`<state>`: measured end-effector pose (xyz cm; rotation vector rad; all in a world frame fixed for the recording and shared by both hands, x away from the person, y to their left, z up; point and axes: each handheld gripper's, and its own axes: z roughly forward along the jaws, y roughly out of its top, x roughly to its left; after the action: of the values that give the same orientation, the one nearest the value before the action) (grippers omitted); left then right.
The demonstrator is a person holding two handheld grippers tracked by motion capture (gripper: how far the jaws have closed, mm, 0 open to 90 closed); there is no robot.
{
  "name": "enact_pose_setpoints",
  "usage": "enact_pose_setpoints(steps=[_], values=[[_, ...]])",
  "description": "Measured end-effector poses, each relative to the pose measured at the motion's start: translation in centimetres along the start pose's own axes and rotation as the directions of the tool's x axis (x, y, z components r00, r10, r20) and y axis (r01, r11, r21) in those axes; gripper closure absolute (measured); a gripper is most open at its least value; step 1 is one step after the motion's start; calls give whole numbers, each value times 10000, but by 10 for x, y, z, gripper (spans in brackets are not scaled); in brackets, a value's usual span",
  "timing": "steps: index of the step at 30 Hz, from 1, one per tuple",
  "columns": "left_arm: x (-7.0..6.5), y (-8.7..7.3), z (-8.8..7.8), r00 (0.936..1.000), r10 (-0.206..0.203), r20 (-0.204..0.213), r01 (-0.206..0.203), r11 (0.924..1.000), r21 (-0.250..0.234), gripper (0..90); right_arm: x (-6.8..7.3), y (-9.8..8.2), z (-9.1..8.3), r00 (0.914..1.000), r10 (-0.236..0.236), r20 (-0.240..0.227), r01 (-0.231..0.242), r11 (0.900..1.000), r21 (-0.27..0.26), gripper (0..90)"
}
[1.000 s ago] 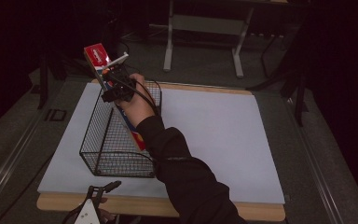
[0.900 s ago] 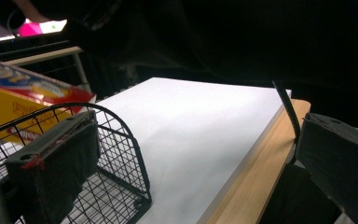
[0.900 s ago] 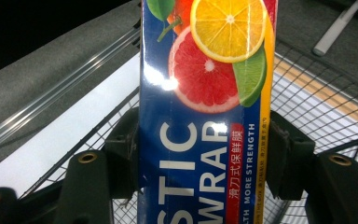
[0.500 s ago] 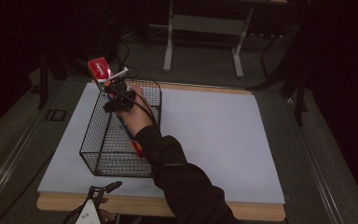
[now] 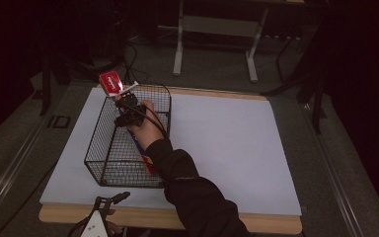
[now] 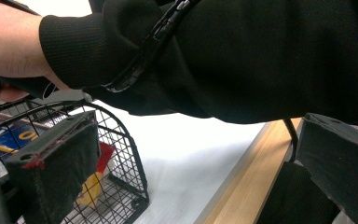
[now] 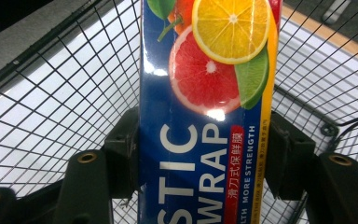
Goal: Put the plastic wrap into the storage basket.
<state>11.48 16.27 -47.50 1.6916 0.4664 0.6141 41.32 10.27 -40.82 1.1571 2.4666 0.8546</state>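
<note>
Lowering a long box of plastic wrap (image 7: 205, 121) into a black wire basket (image 5: 103, 148), the person's right hand (image 5: 148, 129) carries the right hand-held gripper (image 5: 123, 101) over the basket's far end. In the right gripper view the two black jaws are clenched on the box's blue sides, one pad on each side, and the printed orange, grapefruit and lime slices point away from the camera, with basket mesh behind them on all sides. From the high view the box's red end sticks up above the far rim, tilted toward the far left corner, so by my reading the box is partly over the basket but not yet resting on its floor. What seems left is to bring it down level inside and let go.

Another box (image 6: 9, 135), with blue, yellow and red print, already lies along the basket's floor on the right side; the incoming box has to settle beside or on it. The basket's far wall and rim are close to the raised end and could catch it.

The left hand-held gripper (image 6: 191, 158) waits at the near edge of the desk (image 5: 227, 143), its jaws spread wide with nothing between them. The right sleeve (image 6: 242, 56) crosses just in front of it.
</note>
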Motion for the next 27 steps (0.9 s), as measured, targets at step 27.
enact_pose_setpoints(steps=[27], values=[[0,0,2,10000,20,63,-21,10000,80,2,-16,-4,16,9989,422,203,-430,9983,382,375]])
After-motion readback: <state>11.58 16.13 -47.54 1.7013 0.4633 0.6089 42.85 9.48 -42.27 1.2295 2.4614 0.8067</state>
